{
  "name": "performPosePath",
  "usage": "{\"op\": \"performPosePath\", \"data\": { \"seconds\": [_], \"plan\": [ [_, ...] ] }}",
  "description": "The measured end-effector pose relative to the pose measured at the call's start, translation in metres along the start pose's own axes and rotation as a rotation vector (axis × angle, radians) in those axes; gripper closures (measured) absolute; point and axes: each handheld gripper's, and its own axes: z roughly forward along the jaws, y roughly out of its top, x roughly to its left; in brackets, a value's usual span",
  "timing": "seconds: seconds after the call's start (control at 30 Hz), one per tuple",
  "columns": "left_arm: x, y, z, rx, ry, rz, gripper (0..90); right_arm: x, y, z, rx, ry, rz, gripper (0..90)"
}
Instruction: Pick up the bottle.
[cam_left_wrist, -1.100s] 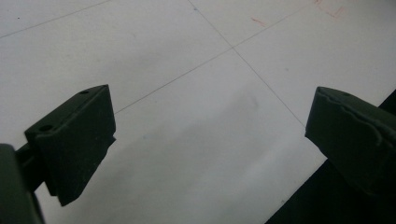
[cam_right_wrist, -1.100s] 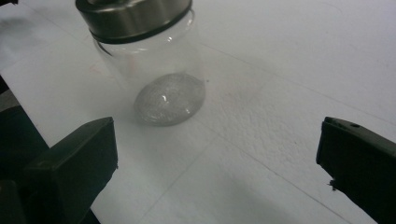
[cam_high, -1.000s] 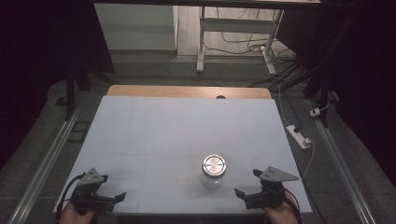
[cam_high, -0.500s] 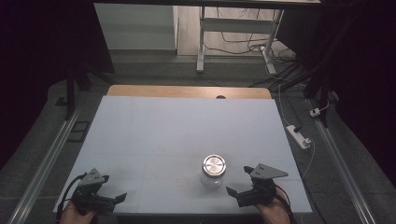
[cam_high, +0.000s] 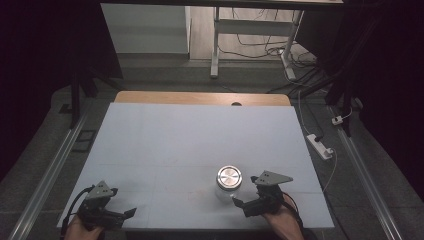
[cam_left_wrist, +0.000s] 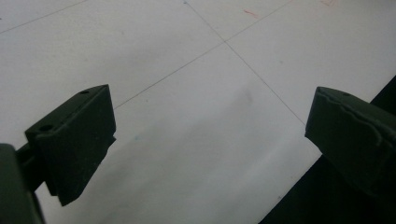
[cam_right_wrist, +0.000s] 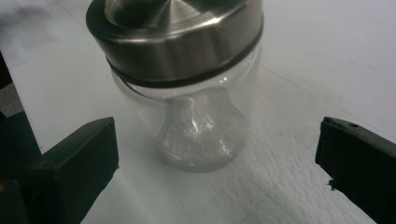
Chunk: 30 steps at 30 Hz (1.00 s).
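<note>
A clear glass jar (cam_high: 228, 187) with a round steel lid (cam_high: 229, 176) stands upright near the front right of the white table (cam_high: 195, 140). My right gripper (cam_high: 245, 199) sits just right of the jar, open, its jaws pointing at it. In the right gripper view the jar (cam_right_wrist: 201, 121) stands close ahead between the two spread jaws, with a gap on each side, under its lid (cam_right_wrist: 175, 35). My left gripper (cam_high: 129, 212) rests at the front left corner of the table, open, and its own view has bare table between its jaws.
The table's front edge (cam_left_wrist: 299, 186) runs close beside my left gripper. A wooden strip (cam_high: 200, 98) borders the far side. On the floor to the right lie a white power strip (cam_high: 320, 145) and cables. A desk frame (cam_high: 215, 40) stands behind the table.
My right gripper has slid left along the front of the table and now sits right next to the jar. The left gripper and the jar have stayed where they were.
</note>
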Motion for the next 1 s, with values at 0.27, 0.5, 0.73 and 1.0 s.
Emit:
{"op": "performPosePath", "data": {
  "seconds": [0.27, 0.5, 0.73, 1.0],
  "plan": [
    [0.001, 0.000, 0.000, -0.003, -0.004, -0.006, 2.8, 0.003, 0.009, 0.014, 0.008, -0.001, -0.040, 0.0],
    [0.001, 0.000, 0.000, -0.002, -0.008, -0.007, 2.7, 0.007, 0.015, 0.029, 0.032, 0.001, -0.064, 0.0],
    [0.001, 0.000, 0.000, -0.001, -0.011, -0.007, 2.7, 0.008, 0.020, 0.038, 0.039, 0.022, -0.069, 0.0],
    [0.001, 0.000, 0.000, 0.000, -0.016, -0.005, 2.8, 0.007, 0.021, 0.044, 0.054, 0.013, -0.079, 3.8]
  ]
}}
